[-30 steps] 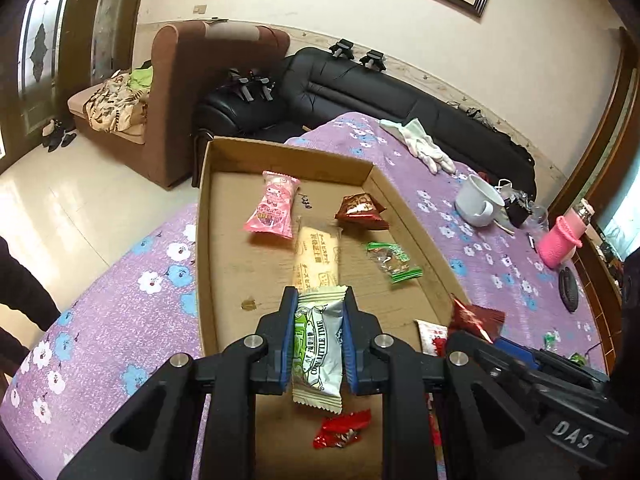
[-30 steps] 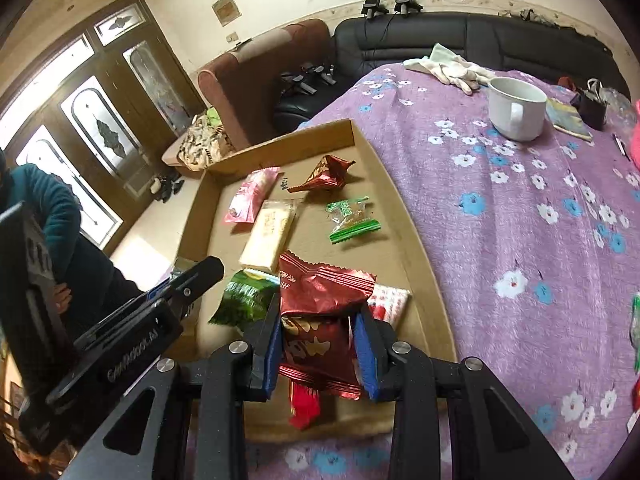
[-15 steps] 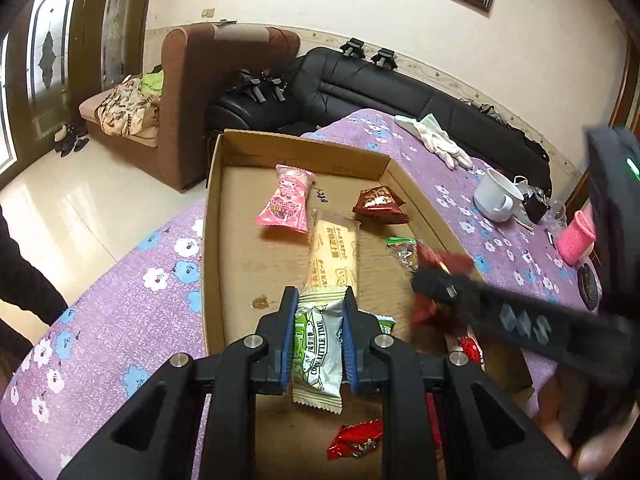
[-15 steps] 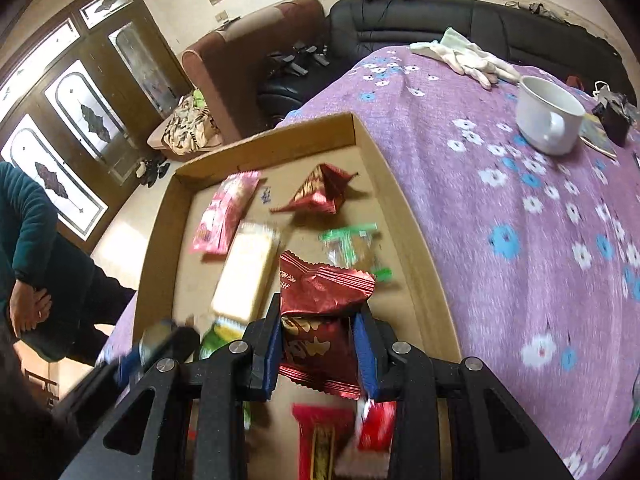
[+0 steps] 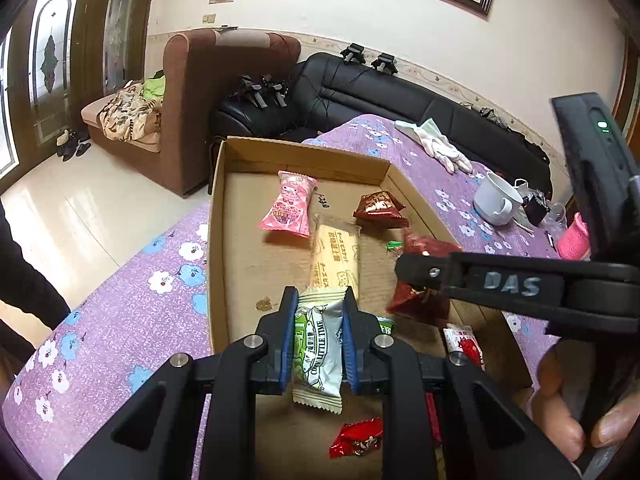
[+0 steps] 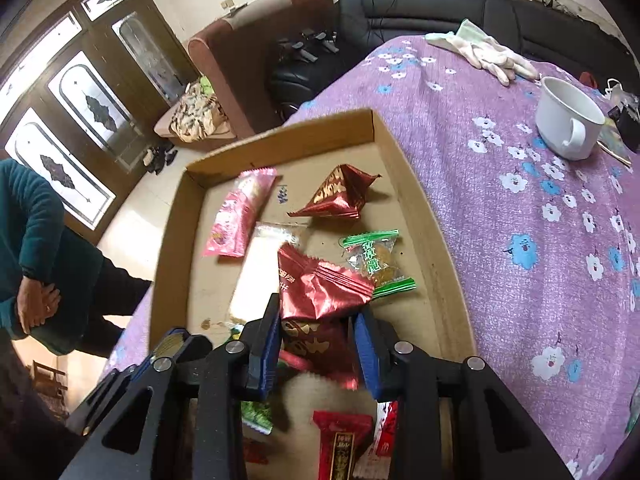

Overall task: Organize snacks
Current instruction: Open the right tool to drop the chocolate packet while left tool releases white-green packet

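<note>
A shallow cardboard tray [image 5: 218, 240] [image 6: 420, 208] lies on the purple flowered tablecloth with several snacks in it. My left gripper [image 5: 318, 336] is shut on a green-and-white snack packet [image 5: 320, 348] above the tray's near end. My right gripper [image 6: 318, 344] has a crinkled red foil packet [image 6: 320, 284] between its blue pads, which still touch it as the jaws are opening. In the left wrist view it reaches in from the right, over the tray. A pink packet [image 5: 290, 210], a cream biscuit bar [image 5: 336, 252] and a dark red triangular packet [image 5: 380, 208] lie further in.
A green-wrapped candy [image 6: 376, 260] lies by the tray's right wall, small red candies [image 5: 356, 436] at its near end. A white mug [image 6: 568, 120], white gloves [image 6: 484, 52] and a pink bottle [image 5: 574, 236] are on the cloth. A person [image 6: 36, 240] stands at left.
The right gripper has carried the red packet further over the tray and now crosses the right side of the left wrist view. The left gripper has kept still with its packet.
</note>
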Action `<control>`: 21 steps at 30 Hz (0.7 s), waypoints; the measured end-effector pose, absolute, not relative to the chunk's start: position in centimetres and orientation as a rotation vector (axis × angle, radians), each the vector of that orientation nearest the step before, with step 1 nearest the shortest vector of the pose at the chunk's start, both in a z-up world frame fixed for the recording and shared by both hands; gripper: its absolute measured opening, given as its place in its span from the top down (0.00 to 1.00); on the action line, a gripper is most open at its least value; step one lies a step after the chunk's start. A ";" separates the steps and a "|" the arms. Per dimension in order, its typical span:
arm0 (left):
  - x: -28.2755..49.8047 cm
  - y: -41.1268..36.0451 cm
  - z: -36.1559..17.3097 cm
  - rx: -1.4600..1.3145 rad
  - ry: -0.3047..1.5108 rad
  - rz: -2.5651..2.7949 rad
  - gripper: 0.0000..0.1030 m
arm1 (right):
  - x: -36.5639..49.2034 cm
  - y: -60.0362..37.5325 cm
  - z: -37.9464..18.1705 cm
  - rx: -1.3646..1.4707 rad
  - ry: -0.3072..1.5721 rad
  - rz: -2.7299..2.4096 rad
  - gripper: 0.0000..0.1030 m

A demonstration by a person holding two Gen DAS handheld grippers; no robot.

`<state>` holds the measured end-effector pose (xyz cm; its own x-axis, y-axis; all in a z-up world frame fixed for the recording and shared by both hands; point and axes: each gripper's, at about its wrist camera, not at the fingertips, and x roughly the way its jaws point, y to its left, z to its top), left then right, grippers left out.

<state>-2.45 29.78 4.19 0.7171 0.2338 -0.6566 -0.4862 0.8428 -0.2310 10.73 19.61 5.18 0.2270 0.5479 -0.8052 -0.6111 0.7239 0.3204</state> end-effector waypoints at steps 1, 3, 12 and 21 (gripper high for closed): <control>-2.5 29.8 4.2 -0.407 0.657 0.410 0.81 | 10.6 19.3 5.6 -0.058 1.070 0.800 0.62; -2.6 29.6 4.3 -0.401 0.653 0.410 0.81 | 10.4 18.7 6.3 -0.039 1.055 0.805 0.60; -2.6 29.5 4.5 -0.393 0.644 0.411 0.81 | 9.9 16.0 9.7 0.052 1.007 0.821 0.58; -2.8 29.0 4.8 -0.371 0.625 0.402 0.81 | 9.6 11.4 12.1 0.353 1.003 0.842 0.85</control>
